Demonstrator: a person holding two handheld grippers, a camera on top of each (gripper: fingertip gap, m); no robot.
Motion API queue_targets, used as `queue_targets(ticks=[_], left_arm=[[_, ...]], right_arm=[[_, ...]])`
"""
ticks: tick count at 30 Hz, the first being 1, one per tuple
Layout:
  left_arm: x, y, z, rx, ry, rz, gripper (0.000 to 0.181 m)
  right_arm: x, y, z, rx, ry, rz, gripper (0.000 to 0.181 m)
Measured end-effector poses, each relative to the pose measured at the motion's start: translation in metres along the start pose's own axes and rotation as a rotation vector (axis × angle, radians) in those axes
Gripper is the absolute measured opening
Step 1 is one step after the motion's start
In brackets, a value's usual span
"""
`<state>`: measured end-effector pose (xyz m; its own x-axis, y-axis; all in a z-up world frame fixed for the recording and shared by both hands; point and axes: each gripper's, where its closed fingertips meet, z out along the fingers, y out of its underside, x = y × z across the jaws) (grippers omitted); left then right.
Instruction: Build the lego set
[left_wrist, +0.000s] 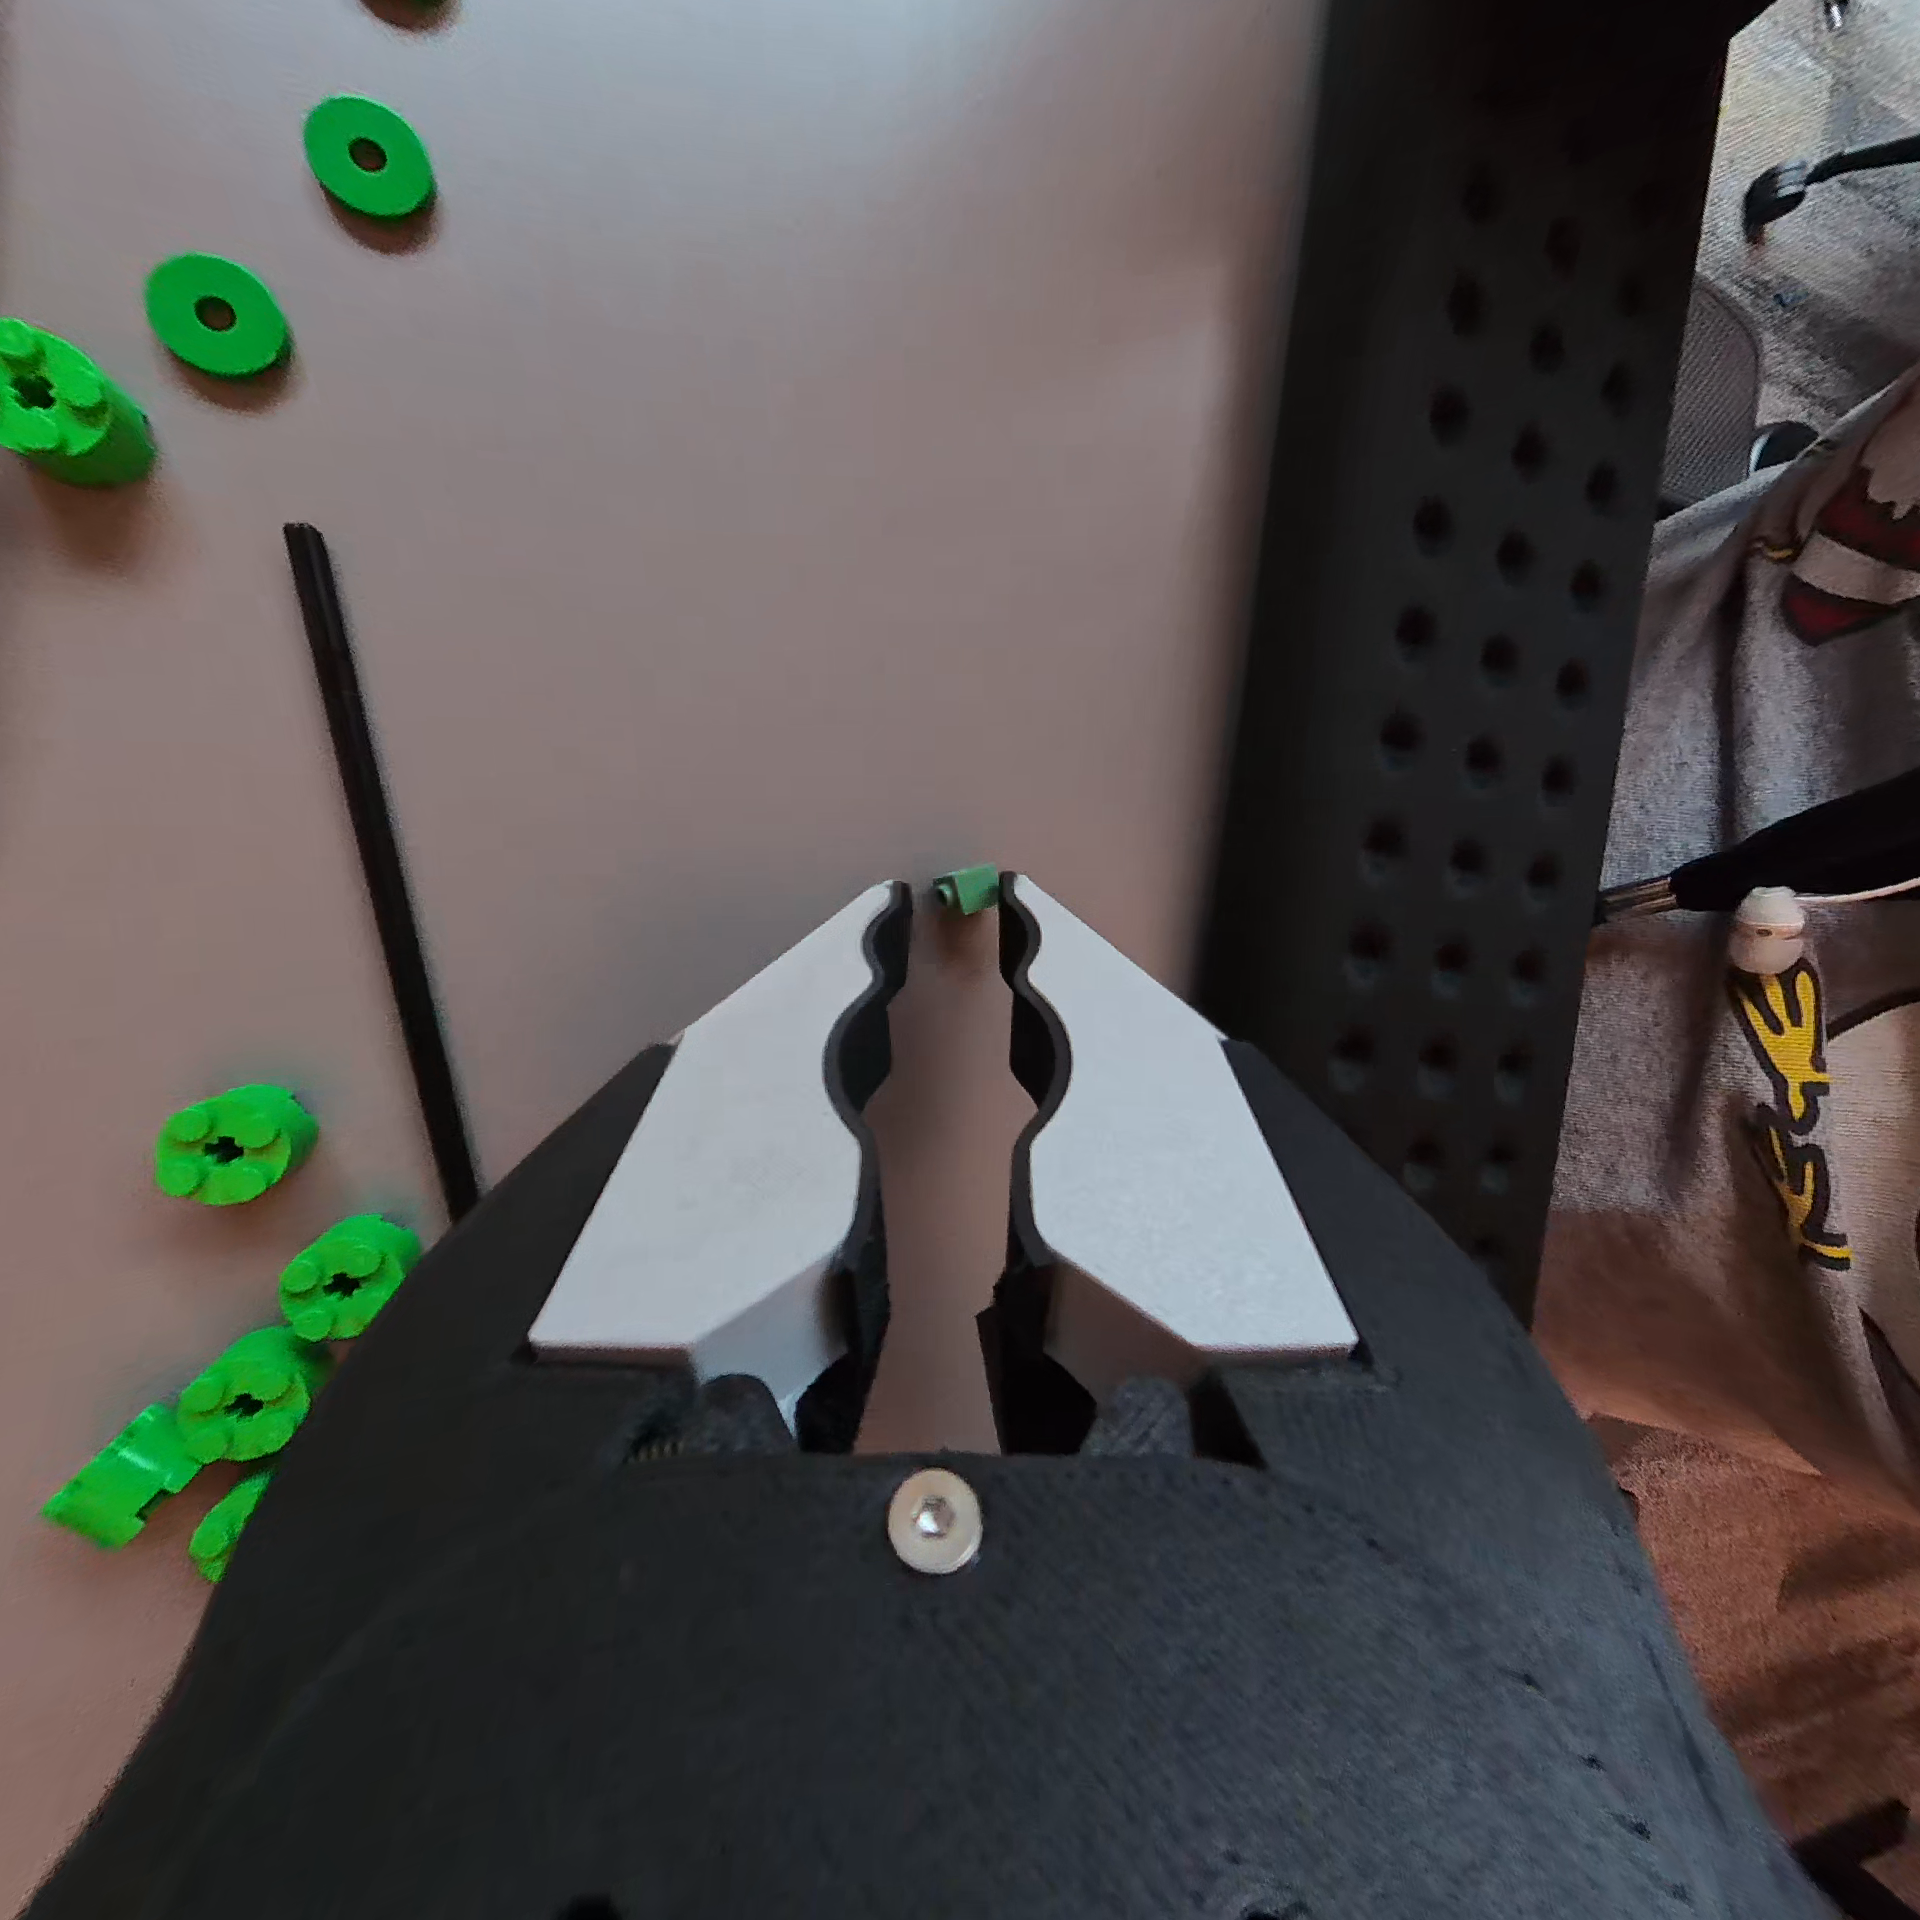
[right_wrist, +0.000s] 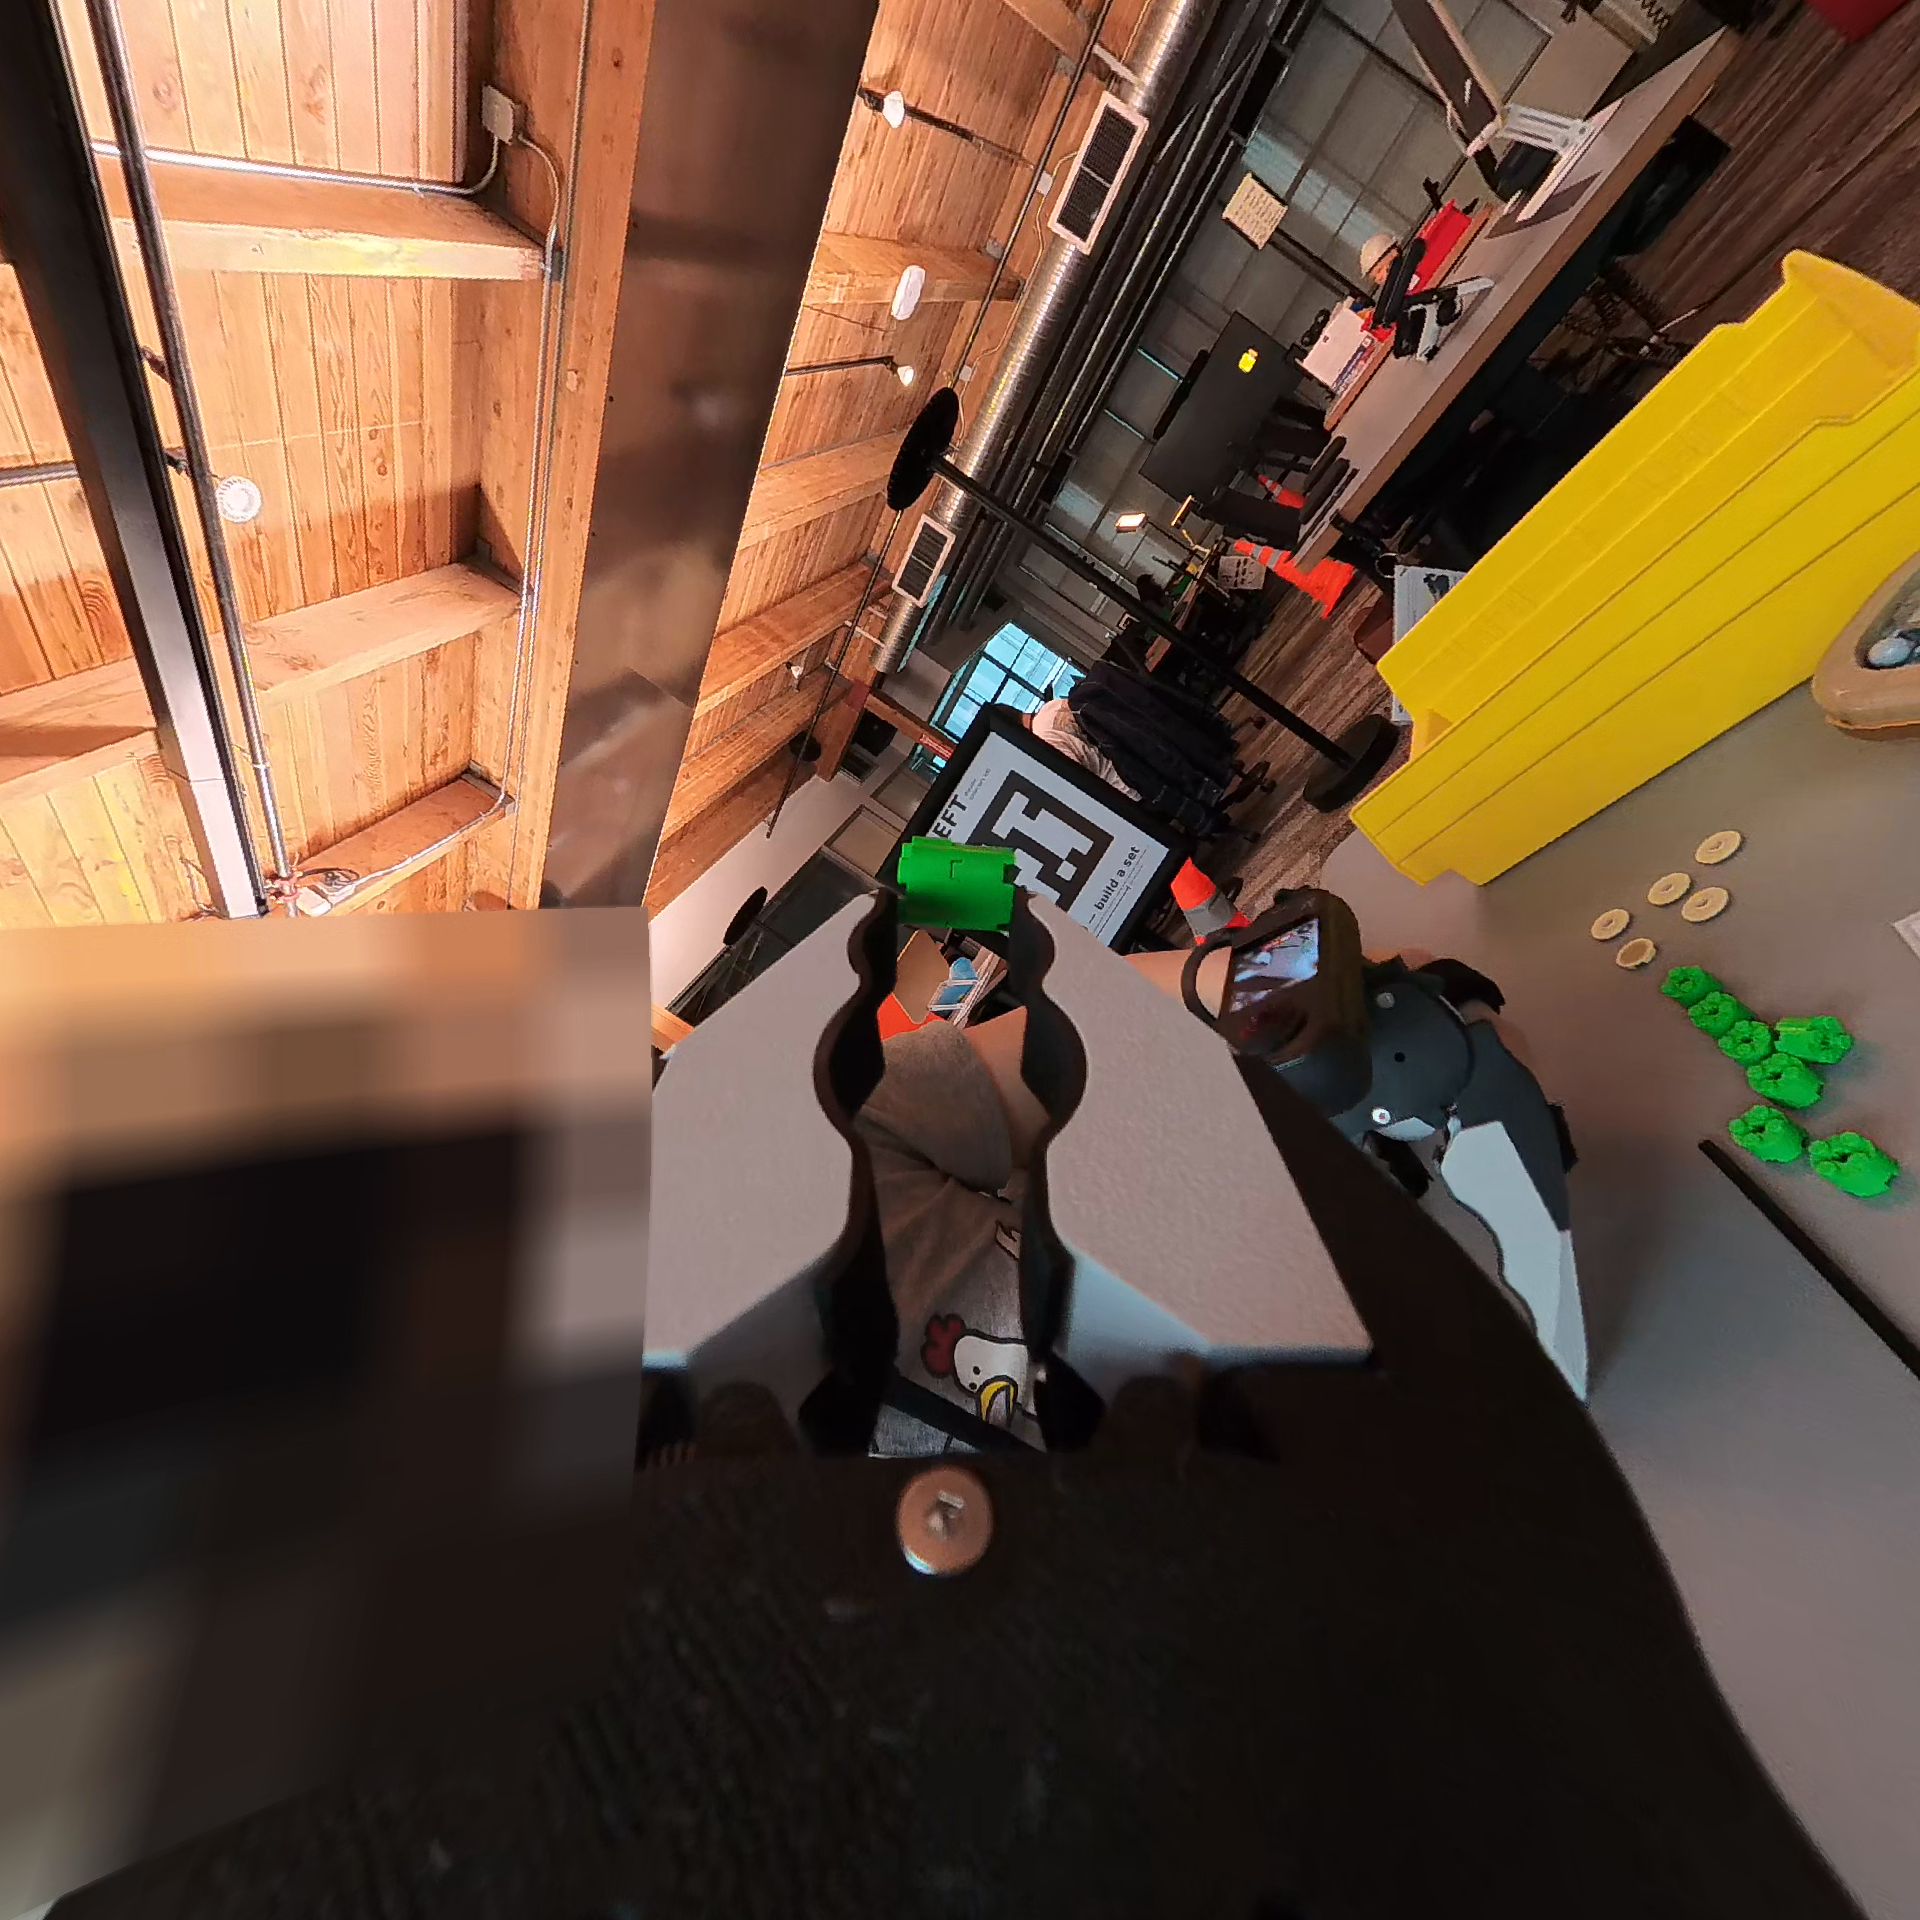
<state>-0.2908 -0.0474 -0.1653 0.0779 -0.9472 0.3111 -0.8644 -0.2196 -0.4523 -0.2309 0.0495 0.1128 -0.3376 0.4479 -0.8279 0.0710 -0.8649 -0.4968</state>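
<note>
In the left wrist view my left gripper (left_wrist: 951, 896) hangs low over the grey table (left_wrist: 727, 520), jaws a little apart. A tiny dark-green lego piece (left_wrist: 966, 894) lies between the tips, close against the right fingertip (left_wrist: 1023, 914) and apart from the left one. My right gripper (right_wrist: 954, 920) is raised off the table, tilted up toward the room, and shut on a bright green lego brick (right_wrist: 954, 886) at its tips. The left gripper also shows in the right wrist view (right_wrist: 1496, 1174), low over the table.
Several green round bricks (left_wrist: 234, 1143), two green discs (left_wrist: 369, 156) and a long black axle (left_wrist: 379, 873) lie left of the left gripper. A black perforated bar (left_wrist: 1475, 675) edges the table. A yellow bin (right_wrist: 1662, 582), tan discs (right_wrist: 1668, 888) and a person's grey shirt (left_wrist: 1766, 727) show too. One gripper's finger ends stand about 30 centimeters off the other's.
</note>
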Motion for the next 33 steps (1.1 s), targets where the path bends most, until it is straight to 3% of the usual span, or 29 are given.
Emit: queue_targets(ticks=[2, 7, 13, 17, 25, 31, 33], left_arm=[[-0.001, 0.0, 0.001, -0.004, -0.009, 0.016, 0.007], [-0.002, 0.0, 0.002, -0.001, -0.062, 0.081, 0.006], [-0.012, 0.007, -0.004, -0.089, -0.306, 0.506, 0.006], [-0.012, 0.008, -0.005, -0.088, -0.352, 0.67, 0.006], [-0.027, 0.009, -0.015, -0.047, -0.35, 0.445, 0.03], [-0.003, 0.011, -0.014, 0.013, -0.201, -0.065, 0.011], [0.0, 0.017, -0.009, -0.017, -0.195, -0.115, 0.01]], right_arm=[[0.0, 0.0, 0.0, 0.0, -0.001, 0.001, 0.02], [0.0, 0.001, 0.0, -0.003, -0.001, -0.001, 0.02], [0.0, 0.001, 0.001, -0.004, -0.003, 0.002, 0.02], [0.0, 0.001, 0.002, -0.006, -0.003, 0.001, 0.02], [0.0, 0.001, 0.001, -0.005, -0.004, 0.0, 0.02], [0.0, -0.002, -0.001, 0.008, -0.006, 0.0, 0.02], [0.0, -0.002, -0.001, 0.008, -0.008, 0.001, 0.02]])
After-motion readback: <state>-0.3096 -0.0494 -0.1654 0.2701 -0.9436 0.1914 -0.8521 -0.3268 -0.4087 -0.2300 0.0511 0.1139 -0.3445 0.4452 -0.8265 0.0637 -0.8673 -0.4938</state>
